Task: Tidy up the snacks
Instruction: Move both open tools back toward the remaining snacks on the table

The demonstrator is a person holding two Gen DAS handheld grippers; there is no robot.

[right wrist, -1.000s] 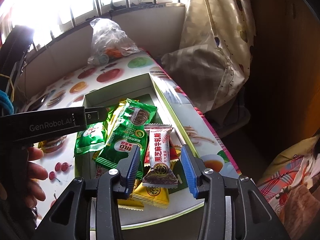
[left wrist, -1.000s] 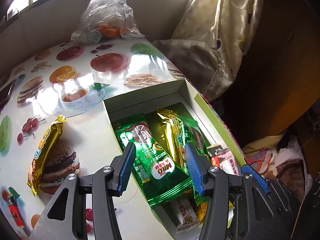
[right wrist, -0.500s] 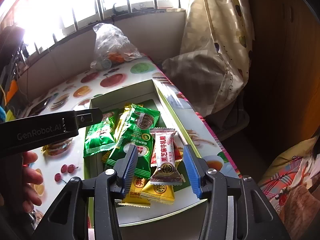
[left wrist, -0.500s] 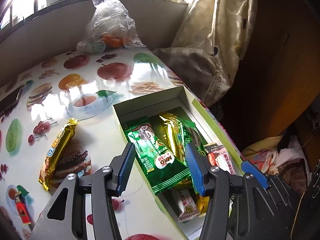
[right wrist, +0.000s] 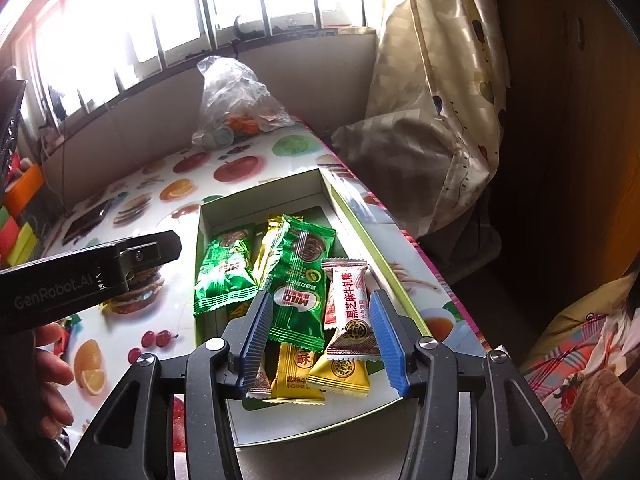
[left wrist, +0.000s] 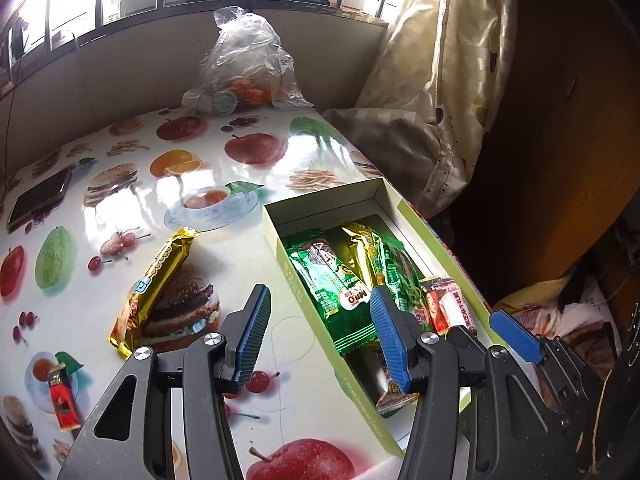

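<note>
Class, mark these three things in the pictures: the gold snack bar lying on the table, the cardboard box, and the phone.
gold snack bar (left wrist: 154, 286), left wrist view, middle of the wrapper.
cardboard box (left wrist: 298, 294), left wrist view, its near side wall.
phone (left wrist: 38, 200), left wrist view, centre of the dark screen.

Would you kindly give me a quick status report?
Left tool open, empty; right tool opening, empty. Snacks in box; gold bar, red candy outside. Nothing blocking.
</note>
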